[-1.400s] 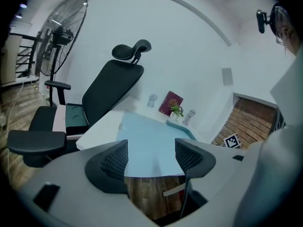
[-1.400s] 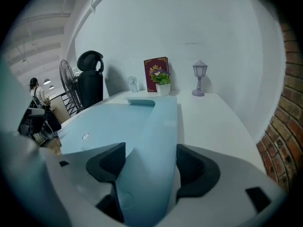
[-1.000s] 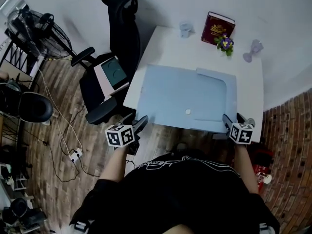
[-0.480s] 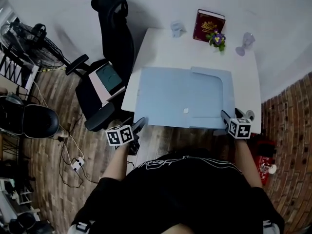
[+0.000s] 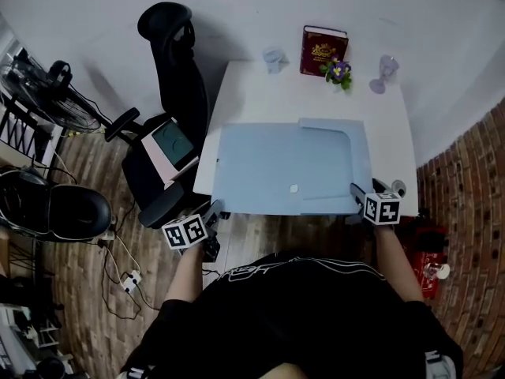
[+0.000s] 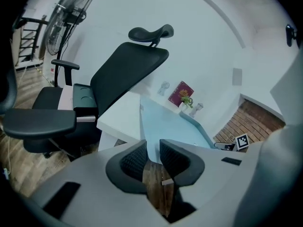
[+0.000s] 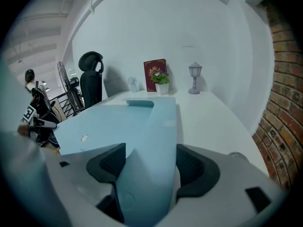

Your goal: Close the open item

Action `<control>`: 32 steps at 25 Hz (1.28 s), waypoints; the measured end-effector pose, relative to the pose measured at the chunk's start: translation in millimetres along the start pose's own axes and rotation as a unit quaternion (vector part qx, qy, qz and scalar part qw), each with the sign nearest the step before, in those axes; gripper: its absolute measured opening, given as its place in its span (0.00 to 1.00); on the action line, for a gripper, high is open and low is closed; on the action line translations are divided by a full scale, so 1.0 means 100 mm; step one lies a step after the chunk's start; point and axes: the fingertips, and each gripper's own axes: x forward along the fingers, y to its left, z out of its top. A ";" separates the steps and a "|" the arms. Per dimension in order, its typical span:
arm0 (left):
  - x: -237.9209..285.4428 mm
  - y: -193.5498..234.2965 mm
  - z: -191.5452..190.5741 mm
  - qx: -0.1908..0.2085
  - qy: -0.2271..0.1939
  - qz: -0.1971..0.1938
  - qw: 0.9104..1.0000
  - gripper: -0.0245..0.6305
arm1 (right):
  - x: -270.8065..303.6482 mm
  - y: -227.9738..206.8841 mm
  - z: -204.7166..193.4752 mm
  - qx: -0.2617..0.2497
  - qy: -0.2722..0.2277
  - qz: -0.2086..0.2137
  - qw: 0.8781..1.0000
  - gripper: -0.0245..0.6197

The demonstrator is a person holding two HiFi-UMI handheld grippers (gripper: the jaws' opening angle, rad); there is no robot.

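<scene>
In the last second almost nothing has changed on the table itself. It is mainly your head that has moved, so the white table (image 5: 304,93) now sits higher in the head view. The blue folder (image 5: 260,164) lies in the same place, on the near half of the table, and its flap (image 5: 338,160) is still spread open on the right side. Your left gripper (image 6: 152,150) has drawn back a little from the folder's near left corner and hangs off the table edge. Its jaws leave only a narrow gap and hold nothing; only the floor and the far-off corner of the folder show through it. Your right gripper (image 7: 147,161) has stayed at the near right corner. Its jaws stand wide apart, and the flap runs between them without being pinched by either pad. From this I judge that the closing has not yet begun, and that the right gripper is the one placed to take the flap. The folder looks like a thin, smooth, matt sheet, probably plastic, so it should bend easily along its crease. The flap has a rounded step at its far end. A small pale round snap (image 5: 293,189) sits on the main panel. The table top looks hard and slick, so I think the folder may slide when you push it.
</scene>
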 end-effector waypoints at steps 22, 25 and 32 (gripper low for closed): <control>-0.48 -1.54 0.82 0.174 -0.108 -0.021 0.979 0.14 | -0.28 0.10 0.33 0.028 -0.051 0.093 0.994 0.55; -0.47 -1.80 0.85 0.185 -0.116 -0.027 0.975 0.13 | -0.47 0.10 0.43 0.027 -0.066 0.120 0.990 0.49; -0.42 -2.33 0.82 0.211 -0.120 -0.027 0.970 0.13 | -1.00 0.04 0.48 0.009 -0.101 0.173 0.980 0.25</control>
